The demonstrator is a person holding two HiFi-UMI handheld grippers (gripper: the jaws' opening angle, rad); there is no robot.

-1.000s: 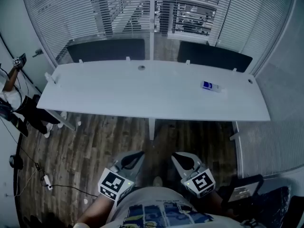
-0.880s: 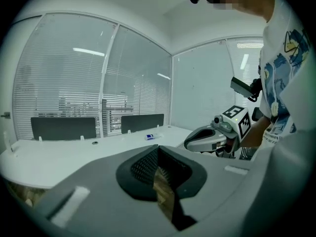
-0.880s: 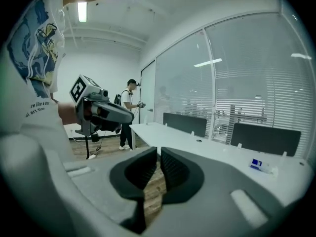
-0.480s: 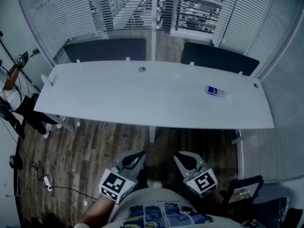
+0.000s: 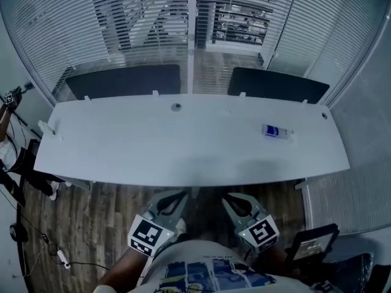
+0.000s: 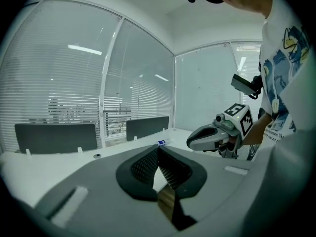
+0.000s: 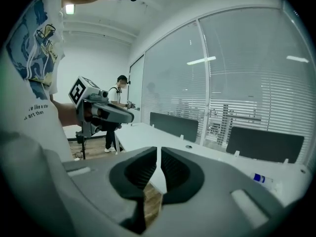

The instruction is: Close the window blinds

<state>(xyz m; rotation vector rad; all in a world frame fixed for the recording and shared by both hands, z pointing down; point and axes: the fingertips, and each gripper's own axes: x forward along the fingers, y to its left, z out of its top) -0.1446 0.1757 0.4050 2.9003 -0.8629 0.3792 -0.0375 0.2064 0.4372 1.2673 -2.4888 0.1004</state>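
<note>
**Blinds across the table, both tongs empty**

You hold both tongs low and close to your body, on the near side of the long white table (image 5: 153, 148). The left tongs (image 5: 176, 199) are pressed together with nothing in them. The right tongs (image 5: 232, 200) are the same: their own view shows the ribbed pads meeting with only a hairline slit and nothing pinched.

The blinds (image 5: 140, 23) hang on the window wall at the far side of the table, behind two dark panels (image 5: 125, 80) that stand along its far edge. Around the white post (image 5: 193, 17) in the middle, the slats are tilted open enough for the building outside to show through. The job looks not yet begun. The table lies between your tongs and the blinds, and they are well apart.

The slats are probably thin and light, and would bend or kink easily, so do not pinch them. Take hold of the tilt wand or the cord instead. No view shows either one clearly, so look beside the post and along the edge of each blind. A wand or cord would be narrow and likely slick. Seat it squarely between the ribbed pads and turn or pull gently. A small blue-and-white thing (image 5: 276, 131) lies on the right of the table, clear of your way.
</note>
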